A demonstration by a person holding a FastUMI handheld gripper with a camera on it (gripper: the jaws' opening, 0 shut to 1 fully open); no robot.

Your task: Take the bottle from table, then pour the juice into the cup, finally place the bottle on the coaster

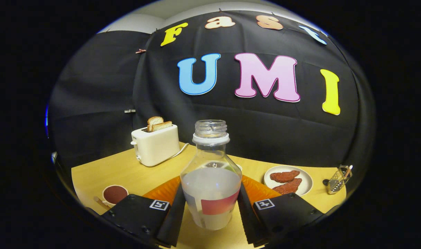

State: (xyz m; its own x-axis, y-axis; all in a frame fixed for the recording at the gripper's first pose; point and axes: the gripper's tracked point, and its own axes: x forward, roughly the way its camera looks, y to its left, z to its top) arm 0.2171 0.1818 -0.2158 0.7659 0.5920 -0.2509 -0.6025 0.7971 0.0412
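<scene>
A clear bottle (211, 183) with no cap stands upright between my fingers, about half full of pale cloudy juice, with a red-and-white label low on its body. My gripper (211, 195) is shut on the bottle, one finger (174, 214) pressing on its left side and the other on its right. Behind the bottle an orange ribbed mat (165, 190) lies on the yellow table (127, 169) and shows on both sides of it. A small white cup (115, 194) with a brown inside sits to the left, beyond the left finger. I cannot tell if the bottle's base touches the table.
A white toaster (156, 144) with two bread slices stands at the back left, its cord trailing right. A white plate (306, 180) with two reddish-brown pieces lies at the right. A small wire holder (338, 180) stands near the table's right edge. A thin stick (100, 201) lies by the cup.
</scene>
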